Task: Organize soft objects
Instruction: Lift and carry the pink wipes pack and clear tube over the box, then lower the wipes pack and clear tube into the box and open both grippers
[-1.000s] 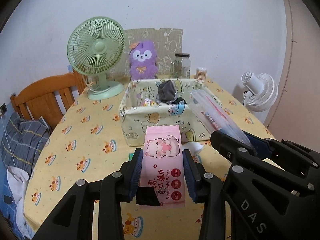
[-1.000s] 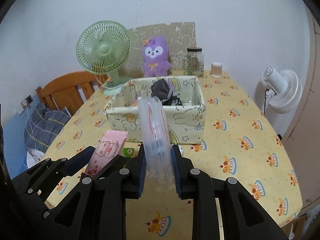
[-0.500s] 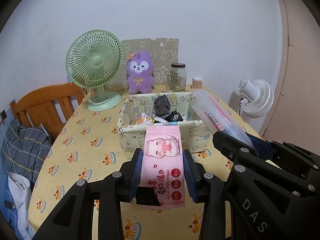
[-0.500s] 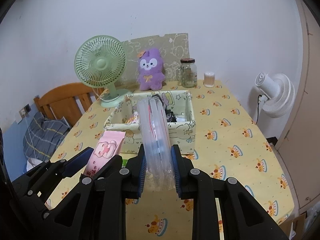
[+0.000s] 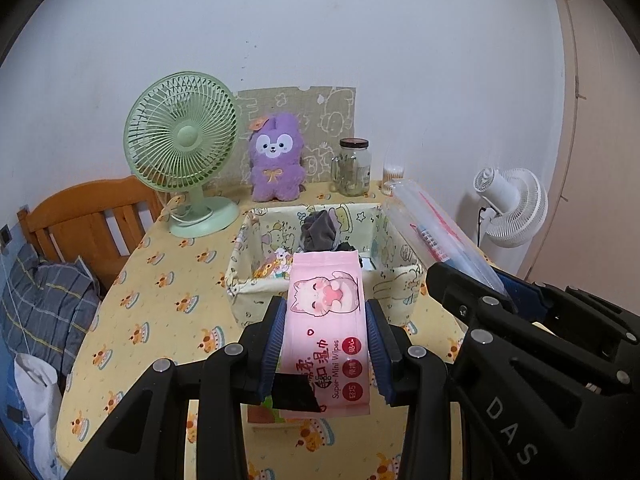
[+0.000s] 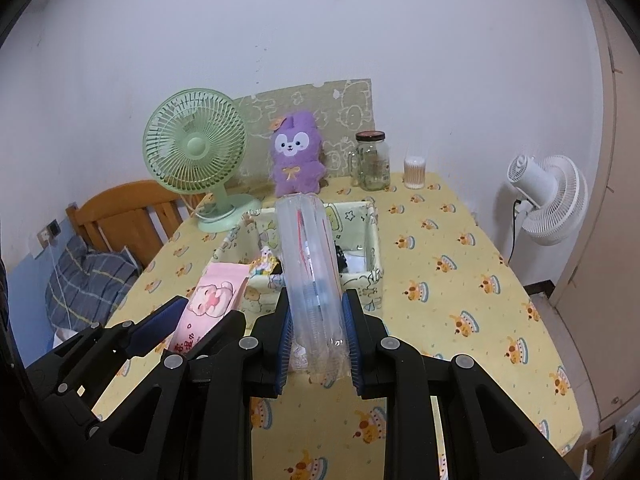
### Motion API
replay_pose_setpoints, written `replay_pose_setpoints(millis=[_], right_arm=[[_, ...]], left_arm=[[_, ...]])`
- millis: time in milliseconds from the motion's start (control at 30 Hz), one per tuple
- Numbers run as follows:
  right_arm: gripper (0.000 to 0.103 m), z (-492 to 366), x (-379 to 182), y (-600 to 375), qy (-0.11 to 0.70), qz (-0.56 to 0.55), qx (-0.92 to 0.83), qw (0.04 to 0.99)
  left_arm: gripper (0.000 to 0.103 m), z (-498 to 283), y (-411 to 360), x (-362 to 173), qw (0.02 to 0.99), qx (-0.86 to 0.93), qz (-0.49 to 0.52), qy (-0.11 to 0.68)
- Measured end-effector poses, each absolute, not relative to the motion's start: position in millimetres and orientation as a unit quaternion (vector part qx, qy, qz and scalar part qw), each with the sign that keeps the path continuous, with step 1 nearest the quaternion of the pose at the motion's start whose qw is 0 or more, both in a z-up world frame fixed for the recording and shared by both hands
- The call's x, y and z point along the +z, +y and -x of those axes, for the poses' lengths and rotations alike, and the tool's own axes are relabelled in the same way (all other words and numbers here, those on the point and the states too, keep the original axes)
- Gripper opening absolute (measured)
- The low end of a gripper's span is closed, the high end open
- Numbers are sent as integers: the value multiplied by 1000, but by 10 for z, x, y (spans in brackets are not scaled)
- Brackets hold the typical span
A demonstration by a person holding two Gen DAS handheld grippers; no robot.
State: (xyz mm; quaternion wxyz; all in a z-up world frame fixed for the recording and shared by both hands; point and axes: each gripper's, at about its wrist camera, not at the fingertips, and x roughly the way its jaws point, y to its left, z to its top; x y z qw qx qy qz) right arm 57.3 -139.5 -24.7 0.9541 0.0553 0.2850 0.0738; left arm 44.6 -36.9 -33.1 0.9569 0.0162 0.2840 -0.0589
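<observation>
Fabric bin (image 5: pixel 256 286) holds dark cloth (image 5: pixel 320 230), small packet (image 6: pixel 265 261).

- Looking like a home, prob. bedroom/dining corner
- Table (image 6: pixel 460 264) wearing yellow cartoon-print cloth
- Purple plush toy (image 5: pixel 275 168) + green desk fan (image 5: pixel 182 148) sitting by wall
- Wooden chair (image 5: pixel 92 216) holding plaid clothes (image 5: pixel 44 304)
- White floor fan (image 6: pixel 550 198) standing at right

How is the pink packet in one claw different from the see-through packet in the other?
The pink wipes pack is opaque, flat and printed with a cartoon cat; the clear plastic pack is transparent, longer and rounded, with red markings showing inside. The left gripper holds the wipes; the right gripper holds the clear one. Both are clamped between jaws, lifted above the table, pointing toward the fabric basket.
</observation>
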Motion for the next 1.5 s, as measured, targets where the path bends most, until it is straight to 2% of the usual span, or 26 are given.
replay_pose_setpoints(millis=[1500], right_arm=[[27,-1644,-99,-1399,268,-61,69,959]], left_arm=[[40,-1455,-352,-202,963,-42,-16,266]])
